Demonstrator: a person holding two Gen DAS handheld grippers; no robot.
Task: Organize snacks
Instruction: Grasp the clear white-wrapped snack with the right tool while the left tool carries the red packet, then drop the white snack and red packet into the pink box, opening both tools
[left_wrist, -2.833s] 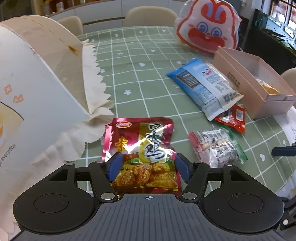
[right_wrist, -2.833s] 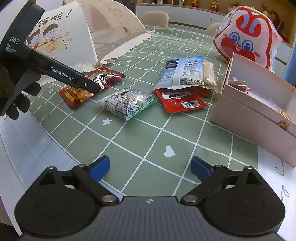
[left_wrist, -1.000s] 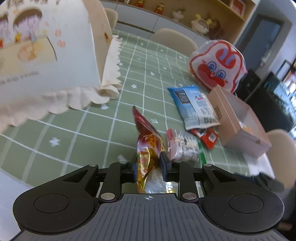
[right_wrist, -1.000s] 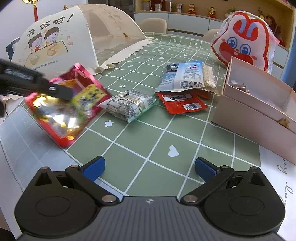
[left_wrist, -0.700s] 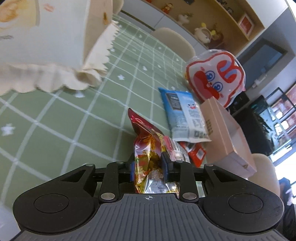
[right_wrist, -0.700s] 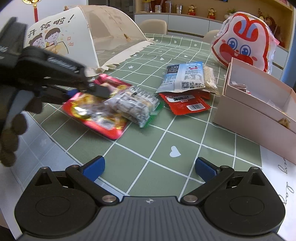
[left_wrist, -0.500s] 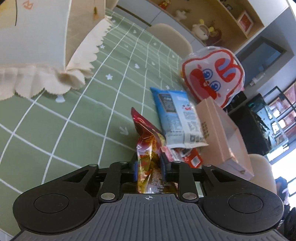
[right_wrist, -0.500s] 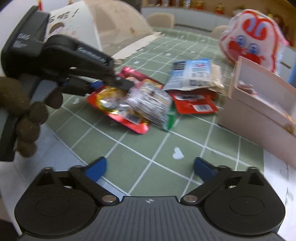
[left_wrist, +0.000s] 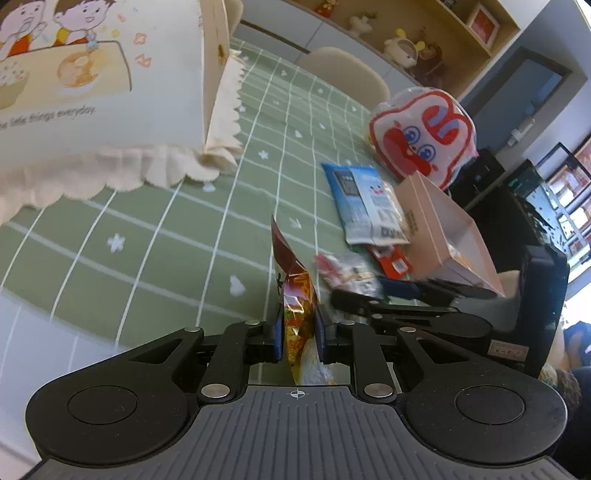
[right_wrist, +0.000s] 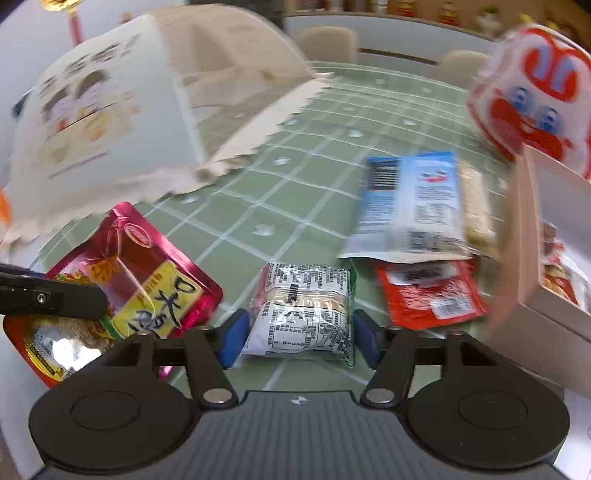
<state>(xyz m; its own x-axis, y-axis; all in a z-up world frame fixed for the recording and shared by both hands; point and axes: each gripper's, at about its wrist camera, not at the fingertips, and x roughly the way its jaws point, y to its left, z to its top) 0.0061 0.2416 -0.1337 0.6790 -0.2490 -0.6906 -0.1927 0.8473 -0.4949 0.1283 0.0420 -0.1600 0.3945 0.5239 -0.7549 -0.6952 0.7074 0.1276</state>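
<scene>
Left wrist view: the left gripper (left_wrist: 299, 338) has its fingers nearly closed, pinching the red snack packet (left_wrist: 295, 295) edge-on above the green checked surface (left_wrist: 166, 236). A shelf with figurines lines the back wall.

Right wrist view: the right gripper (right_wrist: 297, 338) has its fingers half open and just closing around the white snack packet (right_wrist: 303, 314) lying on the surface, the left finger (right_wrist: 232, 338) against it, beside the open pink box (right_wrist: 535, 306).
</scene>
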